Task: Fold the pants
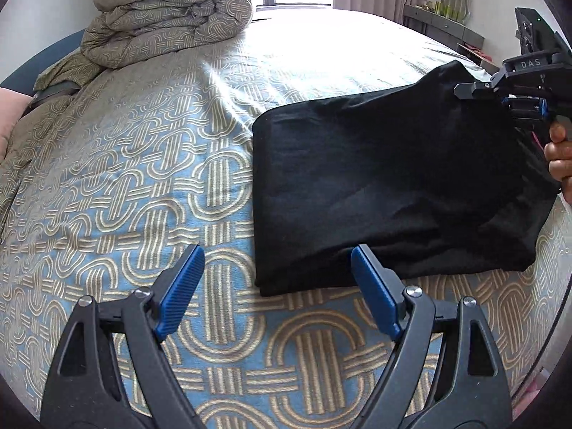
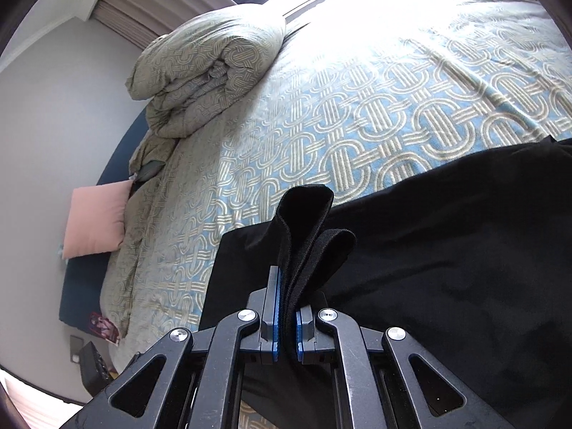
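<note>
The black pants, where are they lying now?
The black pants lie folded on the patterned bedspread, right of centre in the left wrist view, with one edge pinched in the right gripper.

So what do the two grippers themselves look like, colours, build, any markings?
Both are matte black linkage frames with triangular cut-outs and round silver pivot screws. The left gripper has jaws faced with ribbed blue pads. The right gripper has the same blue pads, and from the left wrist view its body shows white "DAS" lettering. A bare hand grips its handle; no sleeve or cables show.
</note>
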Available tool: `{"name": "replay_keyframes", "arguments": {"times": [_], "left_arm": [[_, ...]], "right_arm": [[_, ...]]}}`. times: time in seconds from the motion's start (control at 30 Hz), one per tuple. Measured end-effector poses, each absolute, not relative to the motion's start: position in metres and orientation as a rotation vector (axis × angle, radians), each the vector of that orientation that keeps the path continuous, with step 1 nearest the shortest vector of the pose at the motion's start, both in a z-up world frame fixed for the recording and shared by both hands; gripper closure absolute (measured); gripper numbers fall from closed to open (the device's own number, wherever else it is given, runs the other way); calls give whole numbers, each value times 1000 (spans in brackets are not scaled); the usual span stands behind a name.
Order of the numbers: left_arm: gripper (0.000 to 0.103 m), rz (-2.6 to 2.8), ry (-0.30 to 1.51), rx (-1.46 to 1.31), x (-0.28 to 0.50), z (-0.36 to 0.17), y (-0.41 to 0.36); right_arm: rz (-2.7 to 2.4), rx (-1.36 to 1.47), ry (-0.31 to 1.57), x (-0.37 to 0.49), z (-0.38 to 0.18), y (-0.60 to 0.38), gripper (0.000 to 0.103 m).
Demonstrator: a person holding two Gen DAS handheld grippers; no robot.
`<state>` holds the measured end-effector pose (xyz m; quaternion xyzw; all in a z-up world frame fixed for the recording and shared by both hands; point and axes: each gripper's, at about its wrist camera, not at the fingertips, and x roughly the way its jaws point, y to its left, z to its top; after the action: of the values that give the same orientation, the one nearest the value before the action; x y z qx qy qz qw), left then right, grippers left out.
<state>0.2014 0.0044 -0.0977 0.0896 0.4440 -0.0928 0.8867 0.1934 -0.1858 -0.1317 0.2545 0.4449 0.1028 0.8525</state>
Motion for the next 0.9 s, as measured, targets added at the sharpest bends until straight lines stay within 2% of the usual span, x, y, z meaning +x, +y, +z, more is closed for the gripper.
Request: {"name": "replay_keyframes", "arguments": {"times": [0.37, 0.47, 0.6, 0.8, 0.9], "left_arm": [[19, -135, 952, 122, 204, -100, 24], [19, -121, 954, 91, 206, -99, 31], [19, -125, 956, 52, 209, -98, 34], [19, -172, 940, 82, 213, -94, 11], [19, -199, 927, 125, 214, -92, -8]], "right_arm": [[35, 576, 1072, 200, -191, -225, 95], [40, 560, 1073, 199, -190, -226, 90], [5, 473, 1062, 193, -178, -223, 78], [63, 482, 1098, 167, -176, -226, 74], [124, 517, 1149, 153, -184, -221, 63]]}}
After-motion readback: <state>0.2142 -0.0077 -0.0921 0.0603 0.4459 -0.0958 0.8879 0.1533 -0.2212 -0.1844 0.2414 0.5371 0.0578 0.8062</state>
